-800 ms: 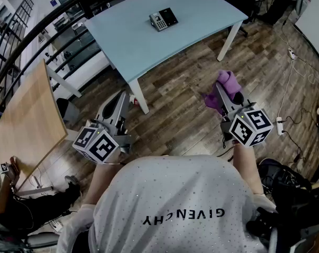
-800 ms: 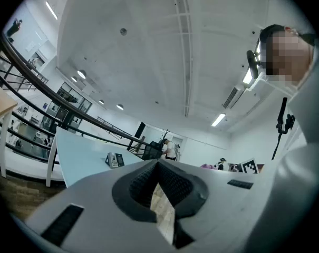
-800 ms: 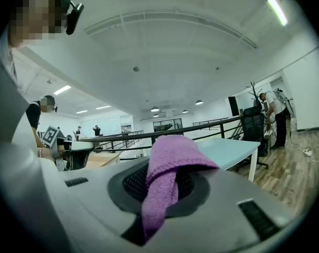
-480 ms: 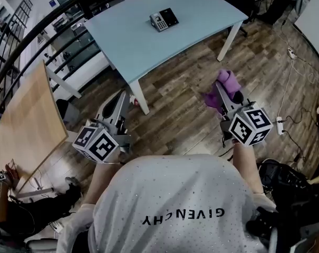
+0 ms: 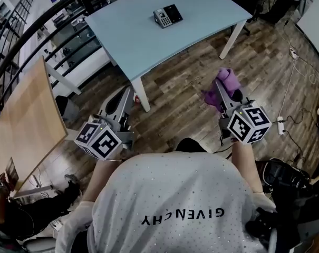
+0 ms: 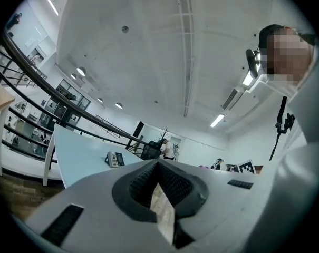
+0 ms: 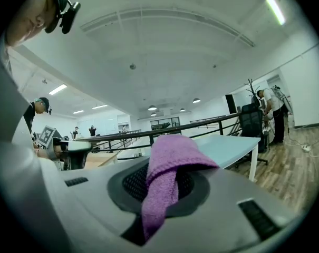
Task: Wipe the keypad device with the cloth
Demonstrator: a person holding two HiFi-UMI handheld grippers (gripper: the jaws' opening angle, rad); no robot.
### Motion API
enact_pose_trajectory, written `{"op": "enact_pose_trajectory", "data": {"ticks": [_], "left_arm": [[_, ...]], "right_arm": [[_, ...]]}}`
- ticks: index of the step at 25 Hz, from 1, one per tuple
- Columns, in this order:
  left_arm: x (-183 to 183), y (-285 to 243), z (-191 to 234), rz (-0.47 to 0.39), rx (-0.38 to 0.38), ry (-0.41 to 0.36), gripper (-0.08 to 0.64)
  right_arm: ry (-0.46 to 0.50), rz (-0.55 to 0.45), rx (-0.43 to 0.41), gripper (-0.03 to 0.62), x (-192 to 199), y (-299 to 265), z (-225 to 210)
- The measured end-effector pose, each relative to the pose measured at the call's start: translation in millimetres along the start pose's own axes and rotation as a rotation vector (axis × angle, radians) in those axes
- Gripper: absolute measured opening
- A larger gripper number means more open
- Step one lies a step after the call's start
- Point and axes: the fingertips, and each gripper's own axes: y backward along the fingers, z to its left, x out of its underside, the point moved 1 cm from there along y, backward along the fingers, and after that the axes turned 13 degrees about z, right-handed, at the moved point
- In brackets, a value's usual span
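Note:
The keypad device [image 5: 167, 16], black and grey, lies near the far edge of the light blue table [image 5: 148, 41]. The person stands on the wood floor short of that table, both grippers held well below and in front of it. My right gripper [image 5: 221, 88] is shut on the purple cloth [image 5: 229, 82], which bunches over the jaw tips. In the right gripper view the cloth [image 7: 167, 167] drapes down between the jaws. My left gripper [image 5: 126, 96] is shut and holds nothing. In the left gripper view the keypad device [image 6: 114, 159] shows small on the table, far beyond the jaws.
A white table leg [image 5: 141, 97] stands between the two grippers. A wooden table [image 5: 22, 120] is at the left, a black railing [image 5: 38, 33] behind it. Cables [image 5: 293, 62] and a power strip [image 5: 279, 125] lie on the floor at right, near a black bag [image 5: 286, 181].
Both grippers have edged slightly toward the table and the view has shifted a little. A dark shoe tip now shows above the person's shirt. The cloth stays clamped.

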Motion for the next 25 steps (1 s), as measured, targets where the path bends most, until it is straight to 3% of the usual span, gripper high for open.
{"op": "enact_pose_trajectory", "data": {"ticks": [3,6,9,13,25], "left_arm": [[-3.8,-8.8,6.6,-0.036,0.008,0.038,0.0],[-6.2,-21.2,5.2,-0.05,0.04,0.065,0.0],[-8.3,-41.8,1.8,-0.019,0.059,0.023,0.0],[-12.4,-88.2,12.4,0.032,0.026,0.008,0.002],[-66.2,-208.0,44.6,-0.081,-0.092,0.049,0.002]], "right_arm": [[-0.014,-0.018,-0.033,0.043,-4.8,-5.3,-0.2],[-0.059,-0.039,-0.015,0.041,-6.9,-4.9,-13.8],[-0.087,-0.044,0.027,0.043,-10.8,-12.9,-40.2],[-0.097,-0.027,0.019,0.043,-27.2,-42.9,-85.4],[0.024,-0.049,-0.246,0.044,-109.6,-137.3,-177.5]]}}
